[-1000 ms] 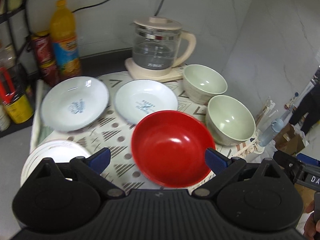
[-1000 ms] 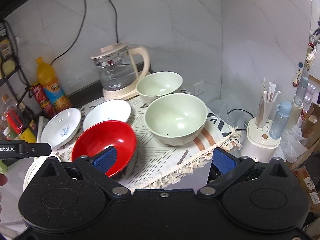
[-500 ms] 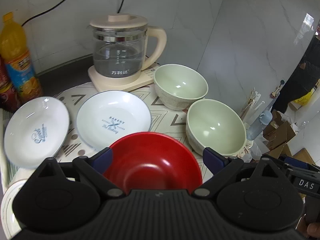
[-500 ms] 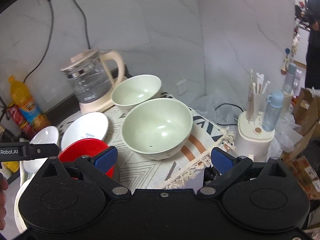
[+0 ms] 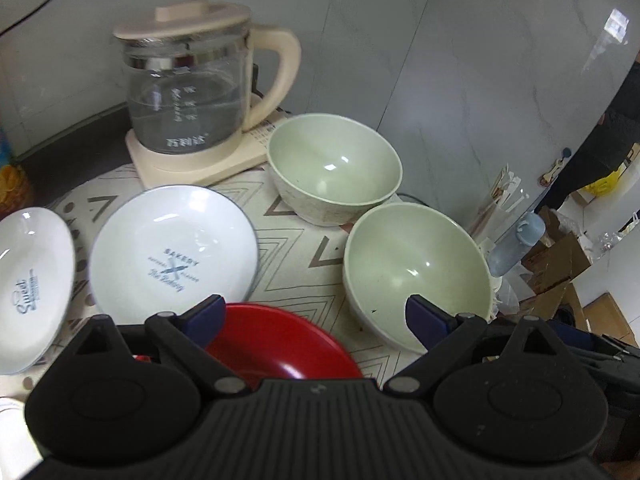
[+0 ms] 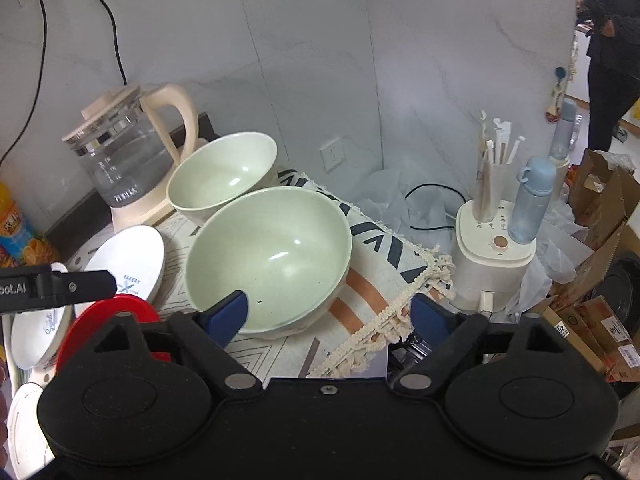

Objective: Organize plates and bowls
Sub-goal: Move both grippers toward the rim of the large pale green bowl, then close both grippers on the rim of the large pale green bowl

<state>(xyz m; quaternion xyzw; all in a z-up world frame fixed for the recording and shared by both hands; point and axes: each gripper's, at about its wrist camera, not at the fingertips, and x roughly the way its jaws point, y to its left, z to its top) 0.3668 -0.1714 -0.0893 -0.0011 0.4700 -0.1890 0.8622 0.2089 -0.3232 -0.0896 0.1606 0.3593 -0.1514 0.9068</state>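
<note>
Two pale green bowls stand on the patterned mat: a near one and a far one by the kettle. A red bowl lies close under my left gripper. Two white plates lie left of it. My left gripper is open and empty above the red bowl, its right finger at the near green bowl's rim. My right gripper is open and empty, its left finger over the near green bowl's front rim.
A glass kettle stands at the back on its base. Right of the mat's fringed edge are a white appliance holding straws and a blue bottle. Cardboard boxes lie far right. A white plate stack sits lower left.
Both grippers have moved forward and right toward the green bowls. The red bowl has slid lower in the left wrist view, and the near green bowl looms larger in the right wrist view.
</note>
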